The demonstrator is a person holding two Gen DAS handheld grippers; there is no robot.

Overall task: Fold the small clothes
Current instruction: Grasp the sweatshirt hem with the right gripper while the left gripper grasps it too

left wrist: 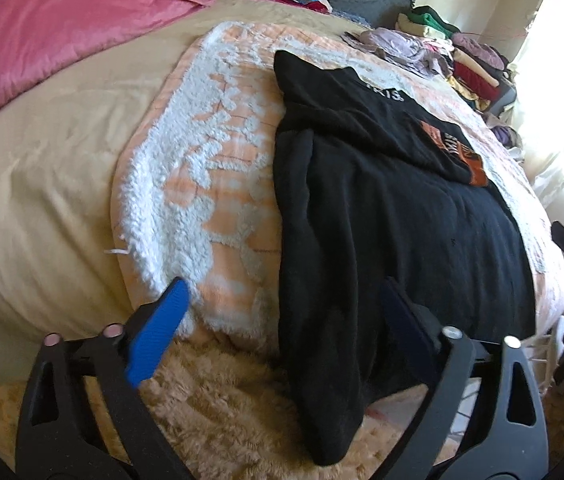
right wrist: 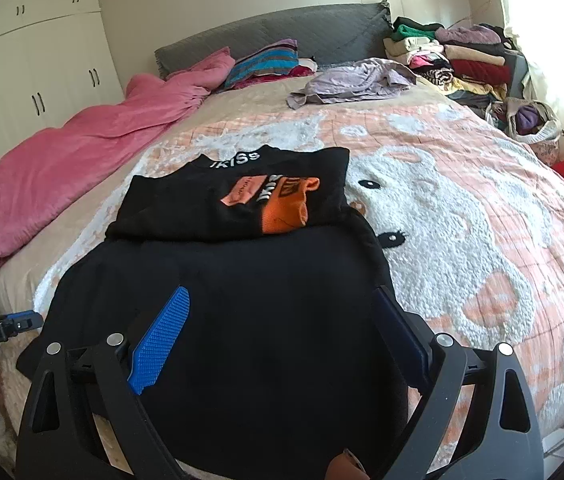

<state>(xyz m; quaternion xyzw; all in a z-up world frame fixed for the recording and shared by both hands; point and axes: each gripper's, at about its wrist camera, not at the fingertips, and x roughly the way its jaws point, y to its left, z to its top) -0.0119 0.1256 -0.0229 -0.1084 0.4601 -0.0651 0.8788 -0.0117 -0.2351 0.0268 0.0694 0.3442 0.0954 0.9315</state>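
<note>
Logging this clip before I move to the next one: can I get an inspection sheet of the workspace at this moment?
Surface: bed with peach-and-white fleece blanket spread over it.
Job's things: black garment laid flat, top part folded down, orange print showing.
Clutter: pink duvet, lilac crumpled clothes, stacked clothes pile by the headboard, striped textiles.
Grippers: left gripper open, over the garment's left edge; right gripper open, over its lower part; neither grips cloth.
Cables: nothing seen.
Surroundings: white wardrobe, grey headboard, bright curtained window at right.
</note>
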